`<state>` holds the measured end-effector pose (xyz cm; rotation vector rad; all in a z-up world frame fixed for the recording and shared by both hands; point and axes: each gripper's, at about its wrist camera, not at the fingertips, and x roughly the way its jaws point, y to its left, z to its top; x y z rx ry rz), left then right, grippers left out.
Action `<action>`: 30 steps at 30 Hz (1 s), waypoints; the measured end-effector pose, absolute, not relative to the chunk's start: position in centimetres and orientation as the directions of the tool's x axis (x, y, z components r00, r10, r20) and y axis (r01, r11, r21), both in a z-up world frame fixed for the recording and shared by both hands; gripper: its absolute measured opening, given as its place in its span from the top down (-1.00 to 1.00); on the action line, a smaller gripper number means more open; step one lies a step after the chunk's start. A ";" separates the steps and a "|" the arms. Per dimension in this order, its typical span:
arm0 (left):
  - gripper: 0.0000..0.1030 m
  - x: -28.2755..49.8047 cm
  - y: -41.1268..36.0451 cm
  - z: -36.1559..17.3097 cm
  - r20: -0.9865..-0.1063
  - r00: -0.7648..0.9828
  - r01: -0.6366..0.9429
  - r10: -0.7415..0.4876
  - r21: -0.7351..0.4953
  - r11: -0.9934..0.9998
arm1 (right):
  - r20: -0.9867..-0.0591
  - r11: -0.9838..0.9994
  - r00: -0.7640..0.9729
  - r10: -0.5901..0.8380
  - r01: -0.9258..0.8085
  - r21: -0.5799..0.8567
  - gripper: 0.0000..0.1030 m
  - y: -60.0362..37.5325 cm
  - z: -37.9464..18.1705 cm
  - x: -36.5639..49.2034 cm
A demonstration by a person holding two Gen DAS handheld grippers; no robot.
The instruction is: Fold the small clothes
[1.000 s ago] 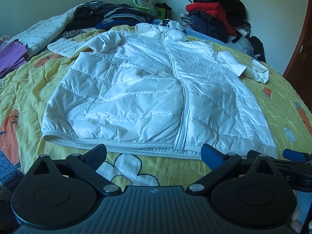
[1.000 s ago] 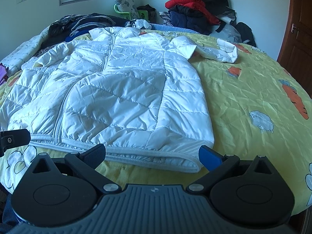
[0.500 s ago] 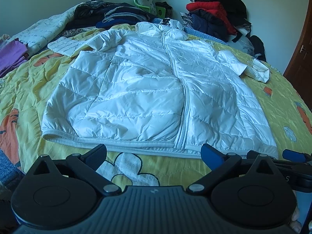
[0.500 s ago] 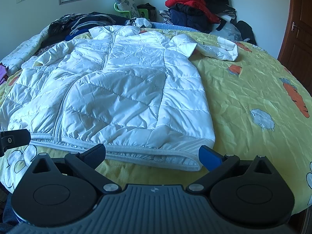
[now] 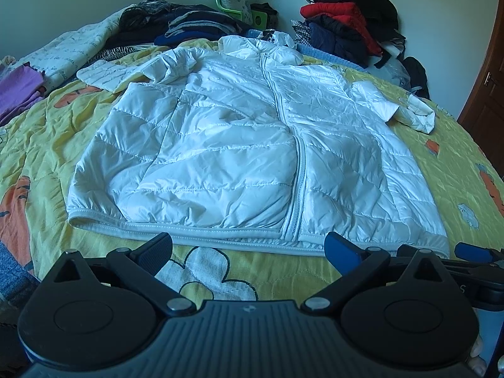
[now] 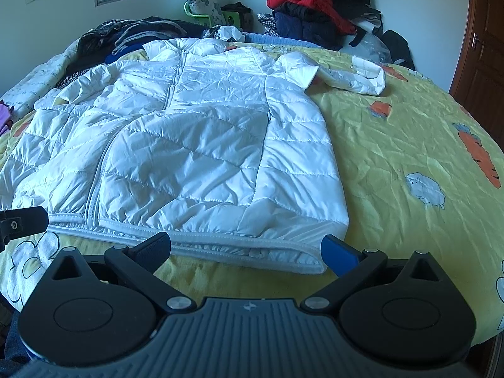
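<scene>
A white quilted puffer jacket [image 5: 252, 157] lies flat and zipped on the yellow bedspread [image 5: 44, 145], hem toward me, collar at the far end. Its sleeves spread out to both sides, and the right sleeve [image 6: 356, 77] bends at the cuff. My left gripper [image 5: 249, 247] hovers open just short of the hem, near the zipper's lower end. Over at the jacket's [image 6: 195, 145] right hem corner my right gripper [image 6: 245, 247] is open too, holding nothing. The right gripper's blue fingertip [image 5: 472, 251] shows at the right edge of the left wrist view.
Piles of dark, red and black clothes [image 5: 343, 28] sit at the bed's far right, more dark clothes [image 5: 186, 25] at the far left, purple garments [image 5: 15, 91] on the left edge. A wooden door [image 6: 482, 50] stands to the right. Bare bedspread [image 6: 409, 157] lies right of the jacket.
Both views have shifted only slightly; the jacket lies the same and both grippers stay open near the hem.
</scene>
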<state>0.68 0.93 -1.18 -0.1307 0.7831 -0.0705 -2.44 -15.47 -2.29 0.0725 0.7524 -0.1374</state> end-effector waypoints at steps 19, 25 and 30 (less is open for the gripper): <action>-1.00 4.5 1.8 0.9 -0.650 0.758 0.010 -0.063 -0.085 0.996 | -0.625 0.997 0.777 -0.077 0.080 -0.022 -0.99 -16.1 -0.3 0.0; -1.00 9.9 3.2 2.6 -0.616 0.788 -0.044 0.021 -0.023 0.999 | -0.580 0.998 0.814 0.047 -0.022 0.051 -0.99 -18.5 3.2 4.9; -1.00 15.0 5.0 2.0 -0.629 0.775 -0.113 0.063 -0.041 0.993 | -0.574 0.979 0.804 0.156 -0.049 0.197 -0.99 -21.4 4.8 11.0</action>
